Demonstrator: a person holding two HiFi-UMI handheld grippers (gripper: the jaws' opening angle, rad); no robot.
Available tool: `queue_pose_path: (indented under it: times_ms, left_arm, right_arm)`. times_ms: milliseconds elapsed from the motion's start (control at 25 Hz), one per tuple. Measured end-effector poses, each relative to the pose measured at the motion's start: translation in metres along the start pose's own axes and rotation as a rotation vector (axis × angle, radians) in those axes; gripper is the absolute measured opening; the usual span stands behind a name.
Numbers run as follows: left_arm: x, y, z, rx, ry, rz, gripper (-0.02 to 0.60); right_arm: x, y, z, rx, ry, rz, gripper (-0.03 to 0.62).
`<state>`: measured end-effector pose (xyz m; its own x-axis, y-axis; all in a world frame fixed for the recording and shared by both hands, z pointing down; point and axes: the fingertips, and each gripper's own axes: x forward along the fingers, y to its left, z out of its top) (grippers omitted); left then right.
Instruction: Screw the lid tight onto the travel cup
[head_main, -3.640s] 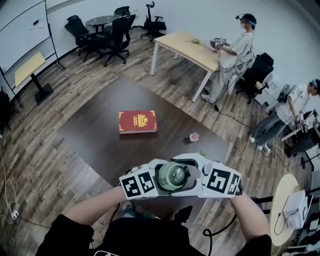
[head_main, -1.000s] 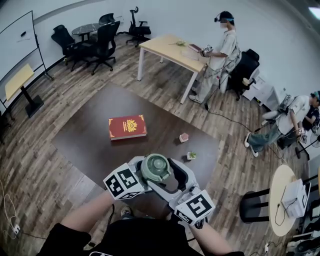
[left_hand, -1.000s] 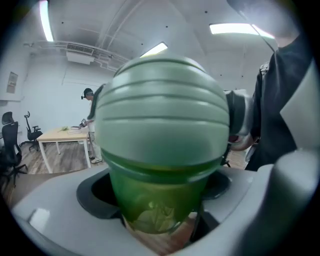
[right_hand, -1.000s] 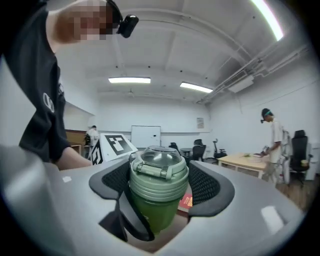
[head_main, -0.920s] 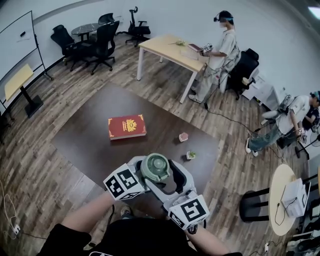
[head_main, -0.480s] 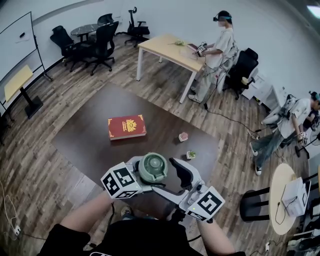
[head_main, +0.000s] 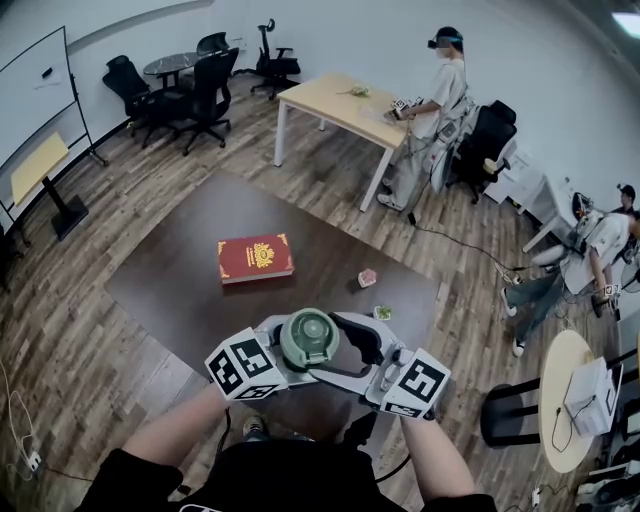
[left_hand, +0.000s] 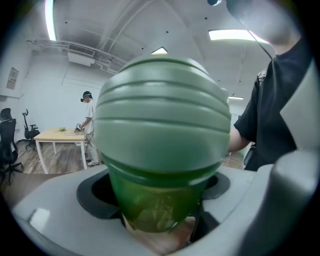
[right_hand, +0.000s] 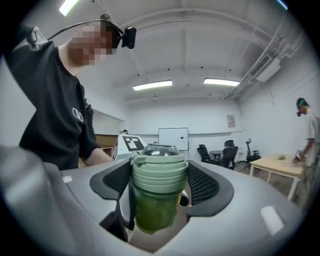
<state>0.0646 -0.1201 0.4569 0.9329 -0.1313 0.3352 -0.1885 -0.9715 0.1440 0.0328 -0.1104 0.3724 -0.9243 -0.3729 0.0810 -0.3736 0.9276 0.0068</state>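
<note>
Risk: left claw (left_hand: 157, 192) grips travel cup (left_hand: 150, 212); right claw (right_hand: 159, 185), just closing on lid (right_hand: 159, 170) between its pads, may slip or cross-thread.

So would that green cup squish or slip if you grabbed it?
Probably not squishy: the travel cup looks round and undented in the jaws of the left gripper. Its see-through green wall looks smooth, so it might slip. The lid has ridges, likely easier to grip. Being round, it could roll if laid down.

Right tongs (right_hand: 160, 185) swung back up beside lid (head_main: 308, 338), jaws just closing, lid between them.
</note>
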Motion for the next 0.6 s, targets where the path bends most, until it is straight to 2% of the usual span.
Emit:
queue_pose_path:
  times_ms: [120, 240, 320, 360, 440, 520, 600]
  left_arm:
    - [0.0004, 0.0096, -0.0019, -0.023, 0.003, 0.043, 0.419]
    - [0.0032, 0.0095, -0.0048, -0.014, 0.019, 0.056, 0.419]
    - [0.0051, 0.0073, -0.0043, -0.013, 0.016, 0.049, 0.419]
    - [0.0057, 0.0073, -0.0043, -0.011, 0.017, 0.048, 0.419]
    - [0.0059, 0.0084, -0.0051, -0.008, 0.021, 0.047, 0.419]
    - [0.0047, 0.0088, -0.0045, -0.015, 0.019, 0.039, 0.419]
    - [0.0029, 0.0069, -0.0021, -0.018, 0.015, 0.025, 0.419]
  right_arm:
    - [0.0036, -0.0066, -0.0034, 0.078, 0.021, -0.269, 0.37]
    - [0.0055, -0.0026, -0.0069, 0.079, 0.075, -0.569, 0.368]
    - [0.0041, -0.0011, -0.0067, 0.081, 0.067, -0.662, 0.369]
    - [0.0034, -0.0016, -0.0073, 0.087, 0.06, -0.671, 0.37]
    - [0.004, -0.0028, -0.0095, 0.08, 0.064, -0.632, 0.373]
    - [0.0031, -0.0034, -0.0083, 0.054, 0.064, -0.547, 0.386]
    - [-0.0044, -0.0037, -0.0008, 0.03, 0.036, -0.42, 0.416]
